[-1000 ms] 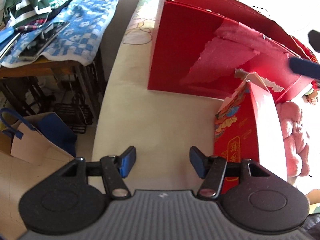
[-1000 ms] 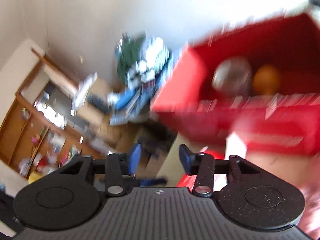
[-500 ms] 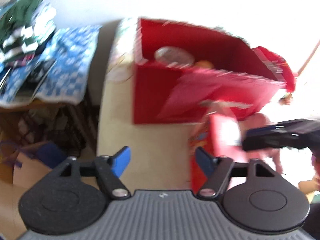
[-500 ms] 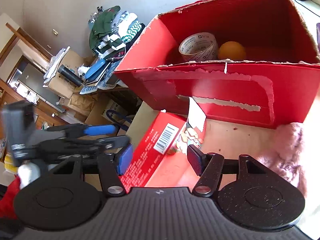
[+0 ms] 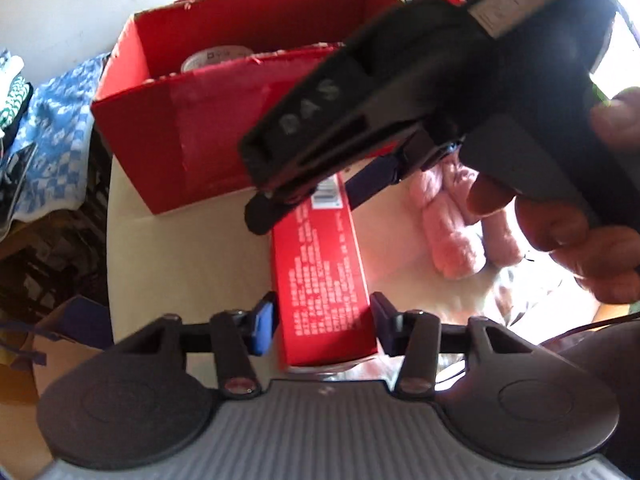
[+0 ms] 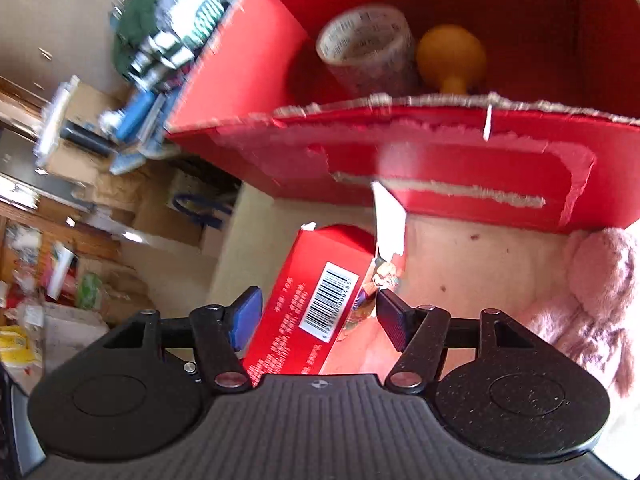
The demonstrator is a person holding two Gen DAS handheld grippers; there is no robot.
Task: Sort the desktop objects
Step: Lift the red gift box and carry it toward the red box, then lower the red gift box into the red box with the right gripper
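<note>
A long red carton with a barcode [image 5: 320, 280] lies on the cream table in front of a big open red box [image 5: 192, 120]. My left gripper [image 5: 320, 322] is open with its fingers on either side of the carton's near end, not pressing it. My right gripper [image 6: 318, 320] is open around the carton's [image 6: 316, 300] barcode end, with gaps on both sides. In the left wrist view the right gripper's body covers the carton's far end. The red box [image 6: 440, 152] holds a roll of tape [image 6: 364, 48] and an orange ball-like thing [image 6: 450, 56].
A pink plush toy [image 5: 456, 224] lies right of the carton, also in the right wrist view [image 6: 592, 288]. A side table with a blue checked cloth [image 5: 52, 128] and clothes stands left. The table's left edge [image 5: 110, 280] drops to a cluttered floor.
Both grippers have moved down over the red carton, one at each end. The left gripper swung right from the bare table. Both stayed open.
</note>
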